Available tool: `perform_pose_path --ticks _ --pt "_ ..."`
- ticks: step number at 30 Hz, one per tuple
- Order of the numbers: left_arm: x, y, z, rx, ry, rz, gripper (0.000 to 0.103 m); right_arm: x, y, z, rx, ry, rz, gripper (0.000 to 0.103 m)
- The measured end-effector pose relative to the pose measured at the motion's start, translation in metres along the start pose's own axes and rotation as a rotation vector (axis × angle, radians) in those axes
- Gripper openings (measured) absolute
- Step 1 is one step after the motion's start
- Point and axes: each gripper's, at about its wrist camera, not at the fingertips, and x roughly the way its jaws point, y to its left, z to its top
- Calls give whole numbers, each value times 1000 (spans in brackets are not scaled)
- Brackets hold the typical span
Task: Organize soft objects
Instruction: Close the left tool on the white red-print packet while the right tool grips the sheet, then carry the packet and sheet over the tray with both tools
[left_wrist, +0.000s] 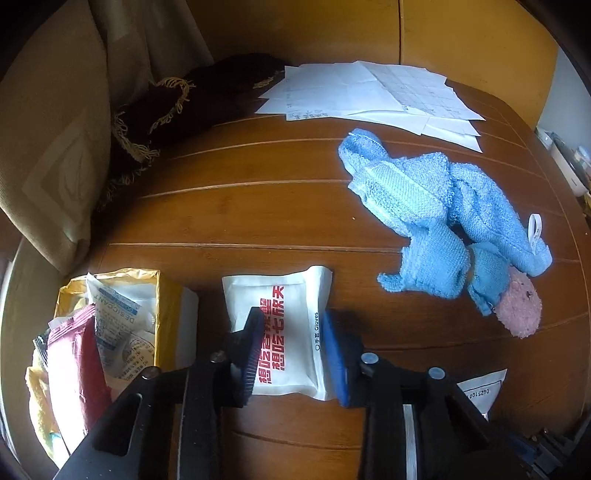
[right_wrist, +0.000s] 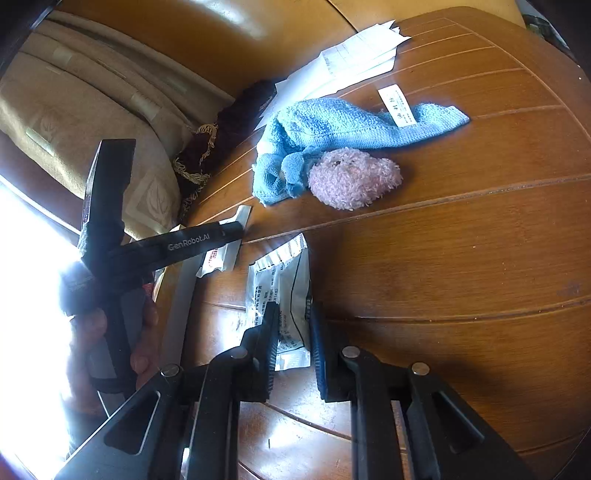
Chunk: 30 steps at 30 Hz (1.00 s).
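Packet (left_wrist: 286, 332), white with red print, lies flat on the table (left_wrist: 258, 206) between the spread jaws of the left tongs (left_wrist: 291, 328), which stand apart around it. Another clear sachet (right_wrist: 284, 295) lies between the right tongs (right_wrist: 293, 325), also apart. Ahead and right of the left tongs sprawls a blue towel (left_wrist: 417, 192) with a pink puff (left_wrist: 519, 308). Left sits a yellow box (left_wrist: 162, 306) of sachets; papers (left_wrist: 369, 92) lie beyond.

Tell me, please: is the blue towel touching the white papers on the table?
Apart. In the left wrist view, a strip of bare wood shows between the blue towel and the white papers.
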Motion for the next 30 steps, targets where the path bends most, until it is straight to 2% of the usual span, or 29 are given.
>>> perform_pose_path --ticks 1,2,4,8,14,17,22,27,30 --pt "-1 0 0 11 -8 4 16 1 1 0 -3 1 0 17" --pt "-2 -1 -1 21 -10 -10 8 1 2 0 -8 2 -1 17" --pt "-5 0 -4 19 2 -44 0 2 3 0 -12 0 -3 17" --pt "-27 1 -21 19 -32 -100 0 2 2 1 -11 -1 1 17" --pt "-83 9 -73 -12 -108 -264 0 1 4 -1 -22 -15 -9 16" --pt "-105 15 -97 -75 -129 -347 0 -3 12 -8 -46 -40 -56 16" --pt "-135 41 -121 -189 -160 -465 0 -12 28 -30 -38 -48 -55 16" --pt "-144 62 -132 -247 -148 -609 0 -22 40 -42 -55 -58 -77 16" --pt "-147 76 -140 -280 -151 -659 0 -29 48 -48 -58 -79 -82 16"
